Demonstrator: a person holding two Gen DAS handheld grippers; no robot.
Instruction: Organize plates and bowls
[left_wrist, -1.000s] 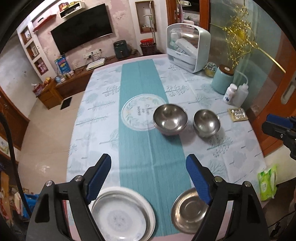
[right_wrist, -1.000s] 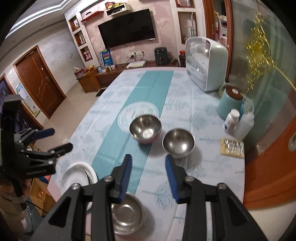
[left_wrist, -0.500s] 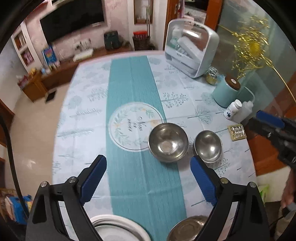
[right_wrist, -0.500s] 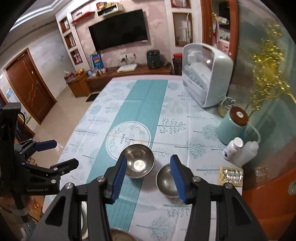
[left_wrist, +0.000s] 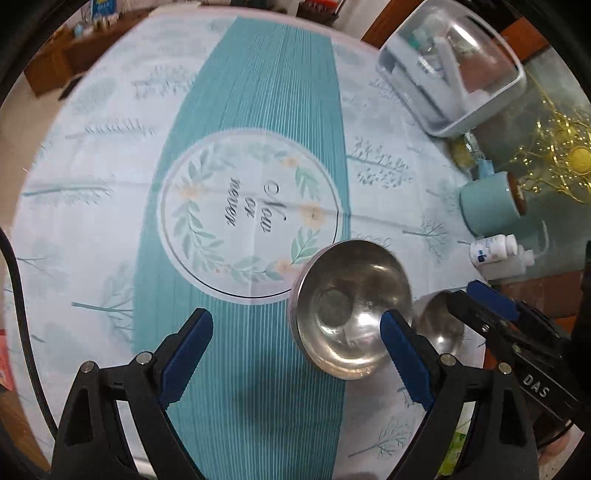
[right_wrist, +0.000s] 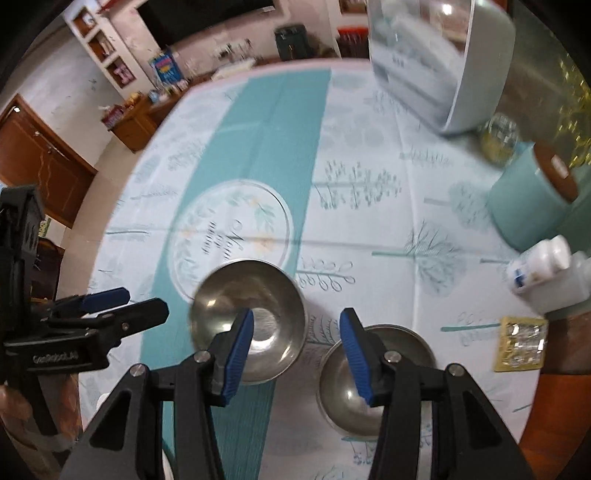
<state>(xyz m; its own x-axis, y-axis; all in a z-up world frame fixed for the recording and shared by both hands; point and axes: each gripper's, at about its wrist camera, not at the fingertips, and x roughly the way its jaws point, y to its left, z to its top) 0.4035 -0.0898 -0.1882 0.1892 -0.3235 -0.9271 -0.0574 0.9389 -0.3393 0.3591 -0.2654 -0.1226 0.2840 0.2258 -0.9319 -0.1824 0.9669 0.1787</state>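
The tablecloth (left_wrist: 110, 206) reads "Now or never"; the right gripper (left_wrist: 491, 310) reads "DAS".

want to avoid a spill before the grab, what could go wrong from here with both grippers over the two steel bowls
1. The larger steel bowl and smaller steel bowl sit close together; a finger going for one rim could knock the other.
2. The left gripper and right gripper, both open and empty, are near each other and might collide.
3. A pushed smaller bowl could slide toward the white pill bottle and blister pack beside it.
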